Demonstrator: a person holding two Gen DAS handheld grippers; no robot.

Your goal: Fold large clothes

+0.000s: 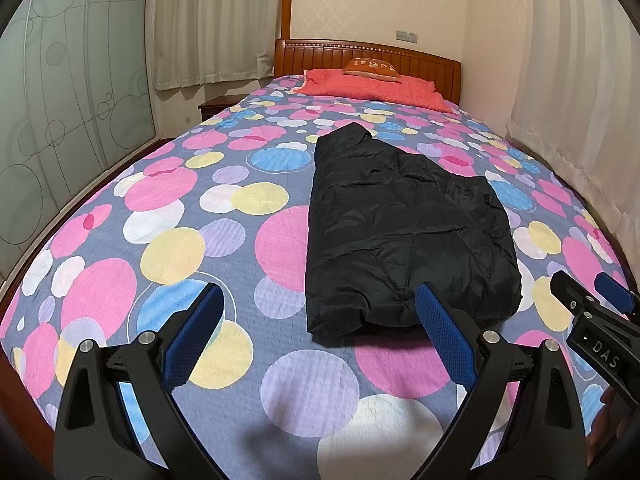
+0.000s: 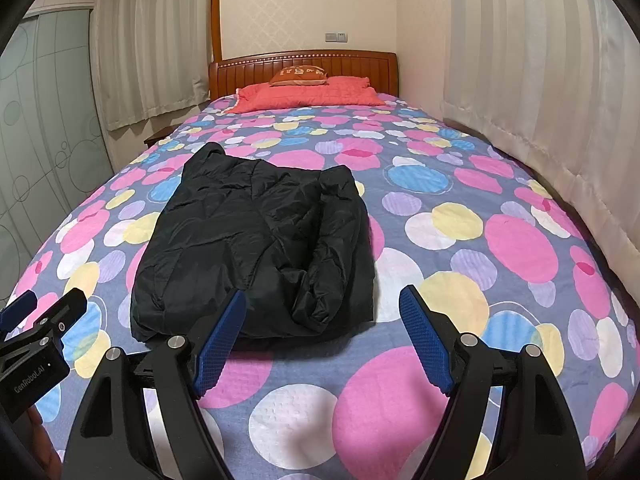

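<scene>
- Black jacket (image 1: 404,232), folded into a long bundle, lies mid-bed on the bedspread (image 1: 168,208) with coloured circles.
- Left gripper (image 1: 320,332): jaws wide apart, nothing between them, above the bedspread just short of the jacket's near end.
- Right gripper (image 2: 322,334): same, spread and empty.
- Red pillow (image 2: 308,94) against the wooden headboard (image 2: 360,66), far end.

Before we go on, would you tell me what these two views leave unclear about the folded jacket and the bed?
- Black padded jacket: its underside and inner layers are hidden by its own folds, both views.
- Its near edge: partly covered by a blue tong finger, right wrist view.
- Orange cushion: its lettering is too small to read.
- Bed's near end, spotted bedspread: cut off by the bottom edge.
</scene>
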